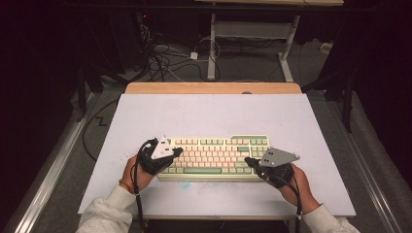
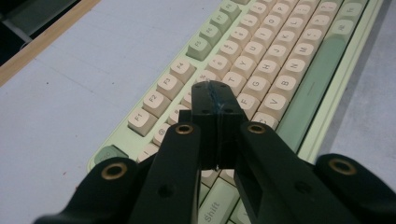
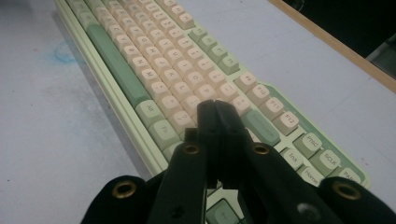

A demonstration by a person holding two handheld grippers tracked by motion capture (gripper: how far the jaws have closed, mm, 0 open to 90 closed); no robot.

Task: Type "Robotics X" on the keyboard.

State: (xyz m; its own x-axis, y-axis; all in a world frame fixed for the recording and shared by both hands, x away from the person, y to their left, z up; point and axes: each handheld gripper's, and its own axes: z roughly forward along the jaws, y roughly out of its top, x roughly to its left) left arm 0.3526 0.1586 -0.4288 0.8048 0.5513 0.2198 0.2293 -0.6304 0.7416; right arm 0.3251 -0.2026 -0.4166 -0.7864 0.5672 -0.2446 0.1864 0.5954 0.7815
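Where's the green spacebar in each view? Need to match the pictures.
High view: spacebar low centre, on the keyboard's near row.
Left gripper view: right of centre, running diagonally.
Right gripper view: upper left, diagonal.
Shared landmark: the pale table under the keyboard.

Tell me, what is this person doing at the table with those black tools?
A person holds a two-jaw gripper in each hand over a green and cream keyboard on the white table. The left gripper is shut, its tip above the keyboard's left-hand keys; the right gripper is shut above the right-hand keys. It looks like typing with the closed tips.
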